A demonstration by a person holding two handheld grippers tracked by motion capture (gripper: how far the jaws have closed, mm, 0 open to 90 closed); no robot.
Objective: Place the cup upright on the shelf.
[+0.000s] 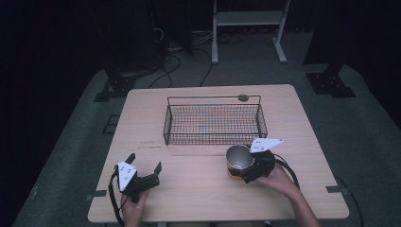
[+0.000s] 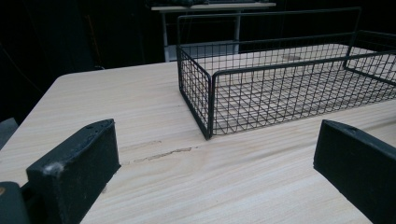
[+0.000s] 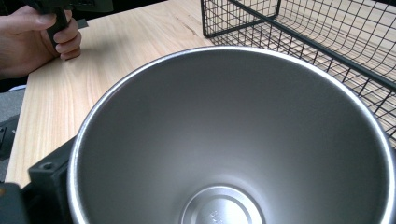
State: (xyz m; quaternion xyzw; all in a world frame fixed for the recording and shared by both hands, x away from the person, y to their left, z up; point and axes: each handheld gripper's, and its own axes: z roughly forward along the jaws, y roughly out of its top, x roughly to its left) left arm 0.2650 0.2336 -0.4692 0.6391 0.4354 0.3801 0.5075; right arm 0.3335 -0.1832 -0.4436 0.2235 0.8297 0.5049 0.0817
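pale wooden tabletop (image 1: 203,189) with rounded corners, bare along the near edge and between the two hands. black wire-mesh rectangular basket (image 1: 213,120) toward the far edge, centred, open on top, mesh floor bare in the left gripper view (image 2: 280,88); strips of bare wood on either side of it, out to the side edges. shiny steel cup (image 1: 239,158), mouth up and open, just in front of the basket's near-right part, apart from its wire wall; seen in the right gripper view (image 3: 233,140) from close above, rim round, inside bare. right gripper (image 1: 250,165) clamped on the cup, jaws pressed against its wall, held by the right hand (image 1: 279,179). left gripper (image 1: 144,165) at the near-left, jaws spread wide with only bare wood between them, gripped by the left hand (image 1: 135,208) close to the near edge.
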